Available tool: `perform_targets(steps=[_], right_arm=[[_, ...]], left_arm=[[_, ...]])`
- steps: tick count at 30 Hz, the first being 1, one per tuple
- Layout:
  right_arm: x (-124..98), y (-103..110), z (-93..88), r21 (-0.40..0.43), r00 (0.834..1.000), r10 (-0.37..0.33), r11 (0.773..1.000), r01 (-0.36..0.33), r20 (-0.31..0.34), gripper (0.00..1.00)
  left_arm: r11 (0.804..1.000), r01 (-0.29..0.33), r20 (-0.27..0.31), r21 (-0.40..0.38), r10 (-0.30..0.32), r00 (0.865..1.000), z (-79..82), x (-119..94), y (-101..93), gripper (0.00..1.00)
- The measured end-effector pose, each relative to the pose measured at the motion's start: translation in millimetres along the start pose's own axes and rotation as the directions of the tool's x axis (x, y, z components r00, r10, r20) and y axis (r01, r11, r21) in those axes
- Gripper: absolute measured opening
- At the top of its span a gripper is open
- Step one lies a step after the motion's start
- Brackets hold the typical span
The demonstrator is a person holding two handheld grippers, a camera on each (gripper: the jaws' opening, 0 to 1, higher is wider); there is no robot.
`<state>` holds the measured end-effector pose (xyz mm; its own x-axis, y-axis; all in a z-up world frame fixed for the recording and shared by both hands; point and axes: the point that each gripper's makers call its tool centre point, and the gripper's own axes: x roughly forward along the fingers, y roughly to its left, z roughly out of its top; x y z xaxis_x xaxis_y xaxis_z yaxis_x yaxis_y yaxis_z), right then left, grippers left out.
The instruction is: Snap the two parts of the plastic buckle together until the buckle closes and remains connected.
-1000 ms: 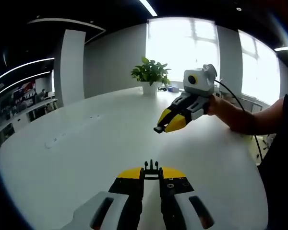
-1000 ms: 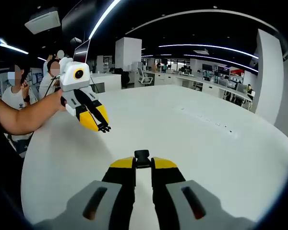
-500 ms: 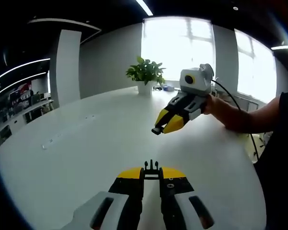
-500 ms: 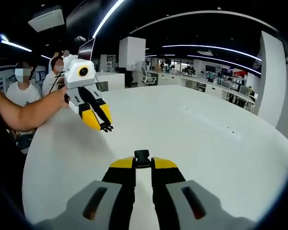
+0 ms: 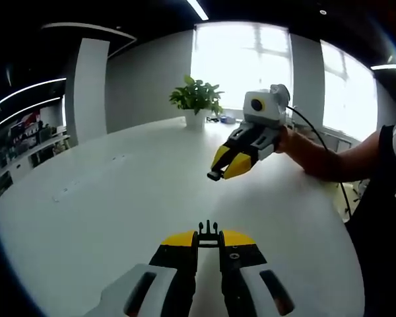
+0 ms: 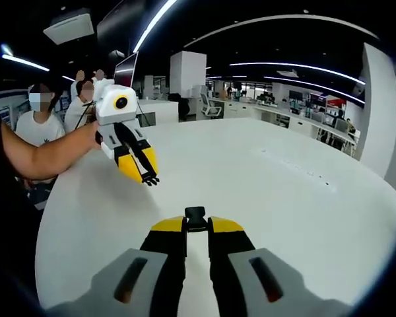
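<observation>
Here, pronged buckle half [image 5: 208,229] and socket half [image 6: 195,212], each tong-clamped, lengthwise forward.

Open-plan office around a broad white table.

In the left gripper view we see the white table [image 5: 119,198] running toward 12 o'clock, where a potted plant [image 5: 197,100] stands before bright windows [image 5: 241,63]; a white pillar [image 5: 91,89] rises at 10 o'clock, a ceiling light strip [image 5: 199,9] at 12. In the right gripper view we see rows of desks [image 6: 297,122] at 1 o'clock, a white column [image 6: 187,71] at 12, curved ceiling lights [image 6: 297,65] overhead, and a ceiling vent unit [image 6: 68,26] at 10 o'clock.
</observation>
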<state>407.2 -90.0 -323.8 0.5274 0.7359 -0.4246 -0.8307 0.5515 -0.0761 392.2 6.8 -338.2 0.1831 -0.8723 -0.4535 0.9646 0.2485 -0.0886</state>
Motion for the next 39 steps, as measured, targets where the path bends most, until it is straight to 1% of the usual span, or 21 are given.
perform_targets(steps=[7, 16, 21, 28, 39], right_arm=[[1, 5, -2.0, -0.010, 1.000, 0.028, 1.000, -0.028, -0.004, 0.10], [0, 10, -5.1, -0.018, 0.999, 0.049, 0.999, -0.049, -0.011, 0.10], [-1, 13, -4.9, -0.023, 0.998, 0.057, 0.998, -0.057, -0.011, 0.10], [0, 22, -7.5, -0.040, 0.995, 0.097, 0.994, -0.098, -0.020, 0.10], [0, 28, -10.0, -0.045, 0.992, 0.121, 0.992, -0.122, -0.025, 0.10]], left_arm=[[1.000, 0.027, -0.001, 0.014, -0.027, 1.000, 0.0, 1, -6.7, 0.10], [0.999, 0.040, 0.003, 0.016, -0.040, 0.999, -0.7, -2, -10.5, 0.10], [0.998, 0.054, -0.003, 0.019, -0.054, 0.999, -3.0, -1, -13.4, 0.10], [0.997, 0.074, -0.020, 0.020, -0.073, 0.997, -9.4, 1, -16.9, 0.10], [0.995, 0.092, -0.017, 0.026, -0.092, 0.996, -10.1, 1, -22.1, 0.10]])
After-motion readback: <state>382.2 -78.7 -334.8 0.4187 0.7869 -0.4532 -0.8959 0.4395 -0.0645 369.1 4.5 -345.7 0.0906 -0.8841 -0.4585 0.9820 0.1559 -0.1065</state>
